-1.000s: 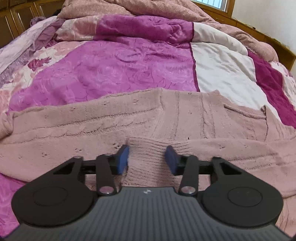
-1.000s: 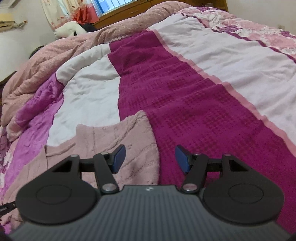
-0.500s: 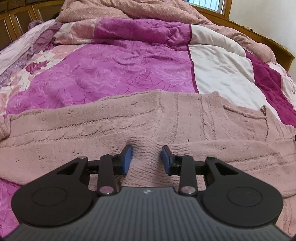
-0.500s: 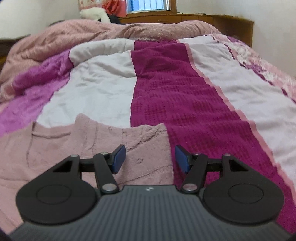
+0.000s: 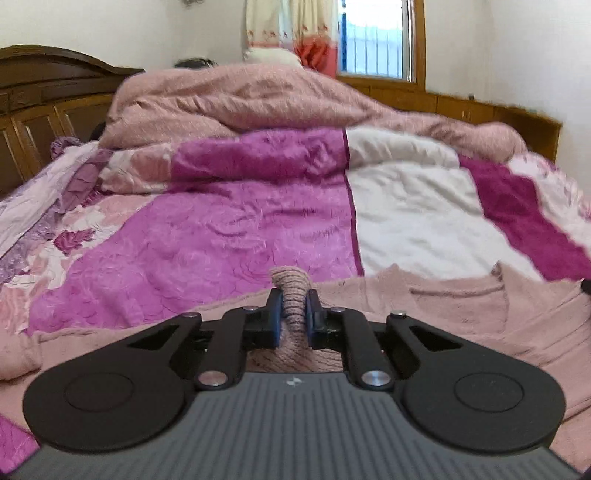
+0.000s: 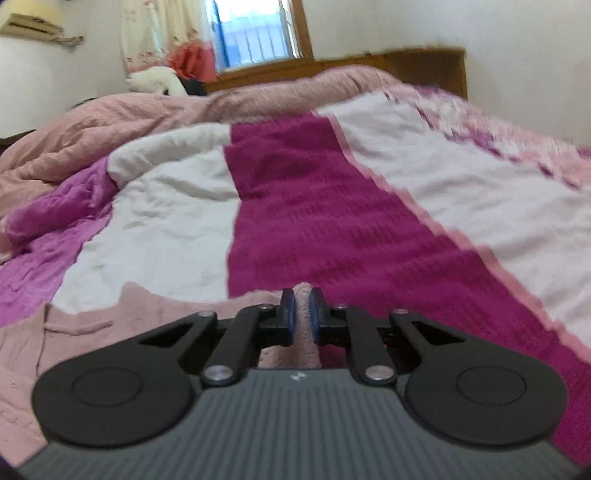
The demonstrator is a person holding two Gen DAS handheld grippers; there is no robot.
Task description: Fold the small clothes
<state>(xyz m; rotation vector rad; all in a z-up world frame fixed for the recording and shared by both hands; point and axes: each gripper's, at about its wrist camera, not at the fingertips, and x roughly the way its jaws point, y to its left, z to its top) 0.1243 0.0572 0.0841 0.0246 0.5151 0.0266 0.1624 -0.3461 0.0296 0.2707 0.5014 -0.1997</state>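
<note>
Left gripper [image 5: 294,313] clenched on a bunched ribbed fold of the dusty-pink knitted cardigan [image 5: 461,306], the knit squeezed between the blue pads [image 5: 276,325] and poking up past their tips. Right gripper [image 6: 303,315] likewise clamped, a thin pinch of the same pink knit [image 6: 92,332] caught between its blue pads [image 6: 290,317], jaws nearly together. Rest of the cardigan spread flat across the near part of the bed, running left and right below both grippers, with a pocket seam visible to the right in the left wrist view and to the left in the right wrist view. Underneath, a patchwork quilt of magenta, white and floral pink panels [image 5: 229,236], its dark magenta strip [image 6: 314,229] stretching away straight ahead of the right gripper. At the far end of the bed, a heaped dusty-pink blanket [image 5: 240,99], lying rumpled across the width. To the far left, a dark wooden carved headboard [image 5: 44,85]. Beyond the blanket, a wood-framed barred window [image 5: 376,37] with a pale floral curtain [image 5: 273,26] beside it. Both views somewhat blurred, especially toward the right edge of the quilt.
</note>
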